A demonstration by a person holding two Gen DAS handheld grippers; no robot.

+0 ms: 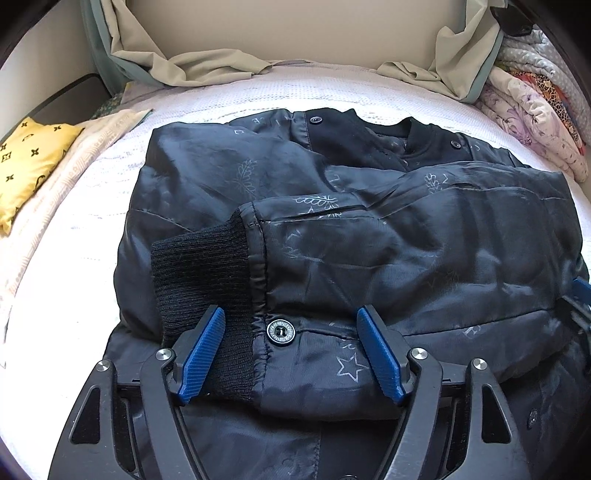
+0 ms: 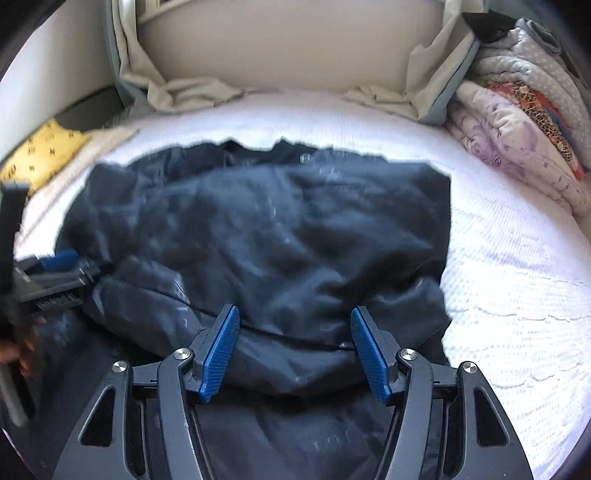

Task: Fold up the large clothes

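A dark navy satin jacket (image 1: 369, 229) lies on a white bed cover (image 1: 110, 184), collar toward the far side. One sleeve is folded across the body, its black ribbed cuff (image 1: 199, 280) near me. My left gripper (image 1: 291, 350) is open, its blue pads either side of the cuff seam and a metal snap button (image 1: 281, 331). My right gripper (image 2: 295, 350) is open over a fold of the jacket (image 2: 277, 240) near its lower edge. The right wrist view is blurred. The left gripper also shows in the right wrist view (image 2: 59, 262), at the jacket's left edge.
A yellow patterned cushion (image 1: 26, 162) and a cream cloth (image 1: 74, 173) lie at the left. Folded floral quilts (image 1: 532, 103) are stacked at the far right. Beige cloth (image 1: 192, 62) drapes over the headboard (image 1: 295, 29). Bare bed cover (image 2: 517, 295) lies right of the jacket.
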